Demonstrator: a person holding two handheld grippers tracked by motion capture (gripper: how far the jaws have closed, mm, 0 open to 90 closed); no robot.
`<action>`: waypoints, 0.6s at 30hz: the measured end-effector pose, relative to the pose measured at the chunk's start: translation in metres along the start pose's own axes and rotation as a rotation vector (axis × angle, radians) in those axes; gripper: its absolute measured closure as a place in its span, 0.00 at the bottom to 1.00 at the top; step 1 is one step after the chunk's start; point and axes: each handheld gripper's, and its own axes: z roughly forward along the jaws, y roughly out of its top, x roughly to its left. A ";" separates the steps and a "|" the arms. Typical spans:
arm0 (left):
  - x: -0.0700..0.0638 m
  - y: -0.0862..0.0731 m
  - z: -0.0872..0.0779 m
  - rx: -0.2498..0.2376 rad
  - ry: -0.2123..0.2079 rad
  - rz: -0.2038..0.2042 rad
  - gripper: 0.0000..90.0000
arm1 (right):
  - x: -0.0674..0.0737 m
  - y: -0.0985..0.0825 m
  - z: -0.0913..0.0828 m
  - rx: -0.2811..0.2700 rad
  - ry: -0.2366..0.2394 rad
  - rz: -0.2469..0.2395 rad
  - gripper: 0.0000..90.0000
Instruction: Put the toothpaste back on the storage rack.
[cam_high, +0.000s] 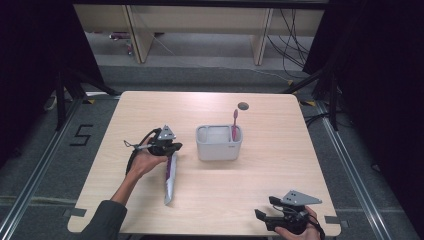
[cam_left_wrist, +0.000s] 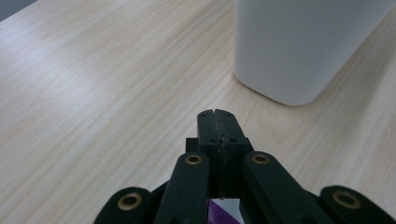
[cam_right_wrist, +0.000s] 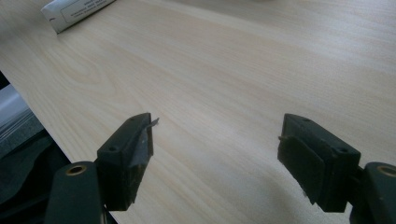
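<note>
High view: a silver toothpaste tube (cam_high: 170, 181) with a purple upper part lies on the wooden bench (cam_high: 260, 195), its top under the left gripper (cam_high: 172, 146), whose jaws are closed together. Beside it stands a white holder (cam_high: 218, 146) with a pink toothbrush (cam_high: 234, 124) upright. The right gripper (cam_high: 261, 216) rests near the bench's front edge, jaws wide.

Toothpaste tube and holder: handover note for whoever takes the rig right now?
Left claw: jaws pressed together, at the top end of the toothpaste tube, which lies flat left of the holder; a purple sliver shows beneath the jaws, so an actual grip is unclear.
Right claw: open, empty, low at the table's near right edge.
Done: pink toothbrush stands in the holder's right compartment.
Left, probably: tube into the holder.
</note>
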 end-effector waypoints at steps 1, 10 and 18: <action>0.001 -0.001 0.001 0.004 -0.003 0.000 1.00 | 0.000 0.000 0.000 0.000 0.000 0.000 0.30; 0.001 -0.004 0.006 0.050 -0.006 -0.001 1.00 | 0.000 0.000 0.001 -0.006 -0.002 -0.008 0.30; 0.005 -0.008 0.003 0.066 -0.004 -0.012 1.00 | 0.000 0.000 0.000 -0.006 -0.004 -0.011 0.30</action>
